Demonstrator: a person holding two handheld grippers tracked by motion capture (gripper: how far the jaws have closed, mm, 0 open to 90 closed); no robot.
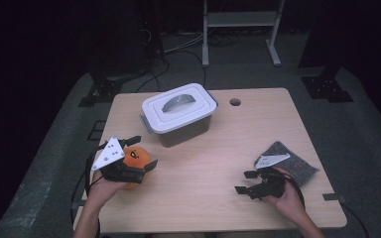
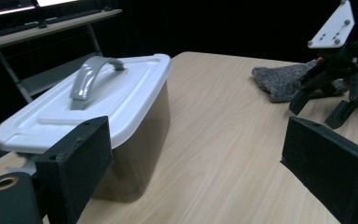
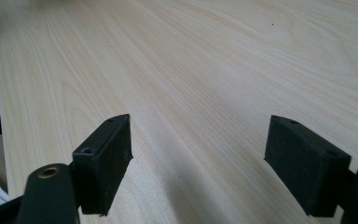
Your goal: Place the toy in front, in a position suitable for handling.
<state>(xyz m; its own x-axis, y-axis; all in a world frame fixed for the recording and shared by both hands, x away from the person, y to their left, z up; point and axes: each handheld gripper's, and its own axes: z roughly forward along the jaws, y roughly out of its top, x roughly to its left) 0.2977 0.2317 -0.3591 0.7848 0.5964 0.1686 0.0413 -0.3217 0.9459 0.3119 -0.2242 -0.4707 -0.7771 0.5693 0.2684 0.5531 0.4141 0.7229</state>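
Beside the round orange plush toy, left tool and right tool both wide on pale woodgrain.

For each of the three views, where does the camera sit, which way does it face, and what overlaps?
High view: above the person's side, facing forward and down on the light wooden table; forearms, left gripper and right gripper show.
Left gripper view: rides the left gripper, facing across the table; black jaws apart.
Right gripper view: rides the right gripper, facing bare tabletop; jaws apart.
Shared by the high and left gripper views: white-lidded plastic box, grey felt cloth.

left gripper fingers apart, right gripper fingers apart
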